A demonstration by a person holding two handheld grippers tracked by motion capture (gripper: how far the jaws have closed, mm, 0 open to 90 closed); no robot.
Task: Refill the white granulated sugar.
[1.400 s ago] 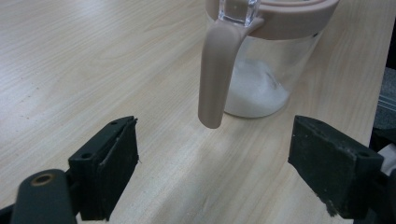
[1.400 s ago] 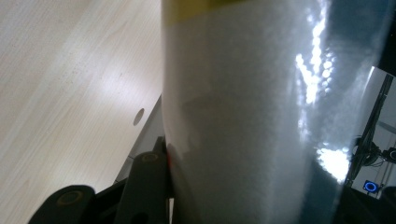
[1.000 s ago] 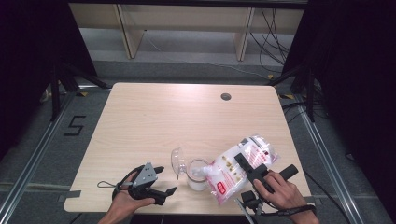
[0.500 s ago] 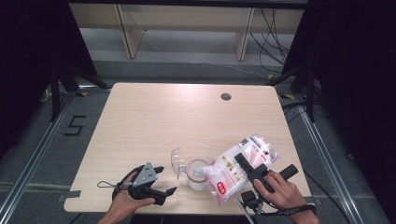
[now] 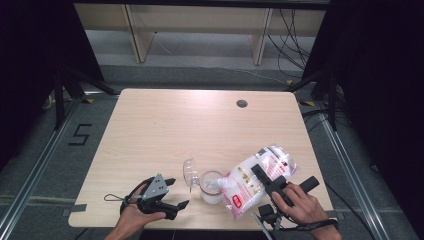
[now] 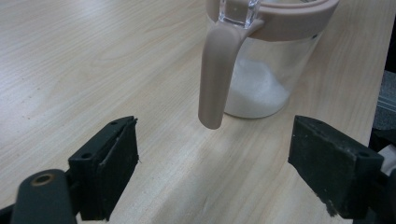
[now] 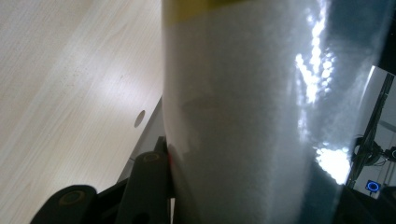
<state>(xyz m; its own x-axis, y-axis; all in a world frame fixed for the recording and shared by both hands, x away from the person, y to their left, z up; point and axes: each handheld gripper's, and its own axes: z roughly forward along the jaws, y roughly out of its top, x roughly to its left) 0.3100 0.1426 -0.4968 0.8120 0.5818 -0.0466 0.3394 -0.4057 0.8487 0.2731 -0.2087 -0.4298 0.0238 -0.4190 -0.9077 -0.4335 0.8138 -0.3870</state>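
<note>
Right hand-held gripper [image 5: 264, 180] clamped on bag [image 5: 252, 182], tilted over jar [image 5: 211, 187]; left hand-held gripper [image 5: 175, 192] released, low beside jar.

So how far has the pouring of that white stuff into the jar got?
Partly done: the left gripper view shows a low heap of white powder in the jar, its lid flipped open. In hand: the right gripper clamps the bag, tilted mouth-down over the jar. The left gripper waits open beside it. Left: the bag looks largely full, so probably more pouring, then closing the lid.

bright tabletop, dark surroundings, bag glare
</note>
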